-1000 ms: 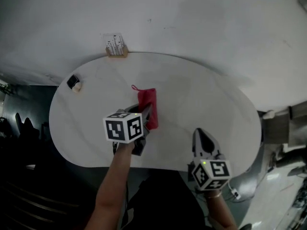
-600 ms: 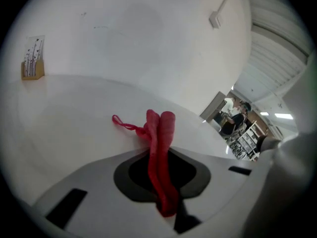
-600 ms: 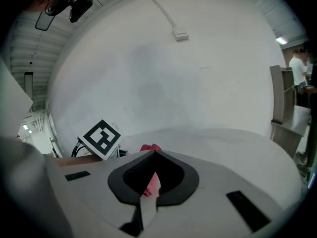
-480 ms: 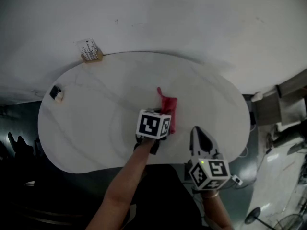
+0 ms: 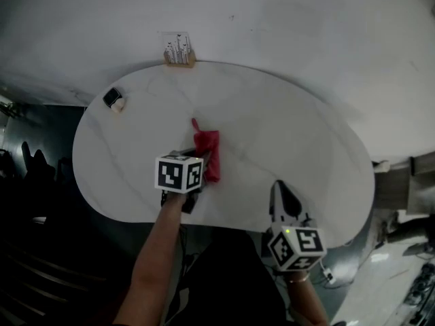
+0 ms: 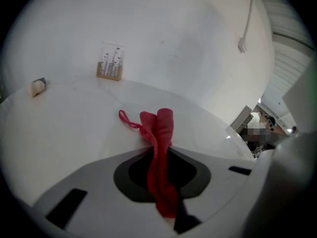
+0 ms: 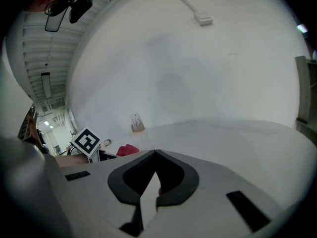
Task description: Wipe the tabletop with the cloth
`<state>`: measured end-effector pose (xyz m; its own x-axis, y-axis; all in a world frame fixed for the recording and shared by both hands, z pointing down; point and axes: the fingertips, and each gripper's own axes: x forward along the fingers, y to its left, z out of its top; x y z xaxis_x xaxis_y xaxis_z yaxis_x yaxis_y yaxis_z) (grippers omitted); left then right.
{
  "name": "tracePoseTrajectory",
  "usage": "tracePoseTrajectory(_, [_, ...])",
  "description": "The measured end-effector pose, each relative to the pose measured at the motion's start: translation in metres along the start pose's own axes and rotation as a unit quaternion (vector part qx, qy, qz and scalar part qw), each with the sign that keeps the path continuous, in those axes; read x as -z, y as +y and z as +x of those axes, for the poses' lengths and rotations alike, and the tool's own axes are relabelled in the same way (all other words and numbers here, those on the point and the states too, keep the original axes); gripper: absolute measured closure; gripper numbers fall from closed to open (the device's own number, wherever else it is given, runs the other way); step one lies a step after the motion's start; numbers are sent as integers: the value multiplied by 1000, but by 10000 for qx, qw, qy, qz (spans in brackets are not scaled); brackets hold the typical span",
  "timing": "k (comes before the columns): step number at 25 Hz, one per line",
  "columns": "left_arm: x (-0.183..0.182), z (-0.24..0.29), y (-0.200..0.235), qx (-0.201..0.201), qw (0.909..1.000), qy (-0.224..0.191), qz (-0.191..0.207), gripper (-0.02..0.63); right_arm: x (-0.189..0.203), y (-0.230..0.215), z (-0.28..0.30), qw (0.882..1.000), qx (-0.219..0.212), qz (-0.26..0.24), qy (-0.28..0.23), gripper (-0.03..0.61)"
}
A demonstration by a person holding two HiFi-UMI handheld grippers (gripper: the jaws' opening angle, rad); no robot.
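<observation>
left tool (image 5: 202, 163): clamped down on the red cloth (image 5: 207, 148). Its own view (image 6: 159, 155) shows the jaws closed in on the fabric from both sides, with a strip of it running back between them.
right tool (image 5: 280, 185): jaws pinched together with nothing in them, as seen in its own view (image 7: 154, 155). It's held over the near edge of the bench, well off to the right of the cloth.
cloth: lying bunched up on the white bench (image 5: 285, 134), roughly mid-bench on the left-hand side. The far end pokes out past the left tool's tips.
left gripper view only: the cloth (image 6: 161, 125) is folded into a long roll, and a thin loop sticks out of it to the left.
head view only: both tools in one shot, and the whole oval shape of the bench against the wall.
right gripper view only: a side-on look where just a red lump of cloth (image 7: 128, 149) peeks out beside the left tool's marker cube (image 7: 87, 142).
back edge: a small card stand (image 5: 179, 50) sits right against the wall.
left edge: a little black-and-white thing (image 5: 115, 100), can't tell what it is.
</observation>
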<state>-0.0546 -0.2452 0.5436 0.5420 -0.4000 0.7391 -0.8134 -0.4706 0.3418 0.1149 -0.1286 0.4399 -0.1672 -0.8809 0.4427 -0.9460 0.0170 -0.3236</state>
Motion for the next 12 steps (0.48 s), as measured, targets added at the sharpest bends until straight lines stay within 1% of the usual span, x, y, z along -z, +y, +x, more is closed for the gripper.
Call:
tracePoseTrajectory(2, [4, -14, 23, -178, 9997, -108, -138, 571, 3, 14, 8, 9998, -161, -58, 67, 577])
tracePoseTrajectory(5, [13, -30, 46, -428, 9984, -235, -295, 571, 11, 30, 16, 9992, -338, -145, 184, 577])
tracePoseTrajectory(12, [31, -65, 92, -824, 9934, -434, -672, 571, 23, 61, 22, 9975, -549, -301, 329, 577])
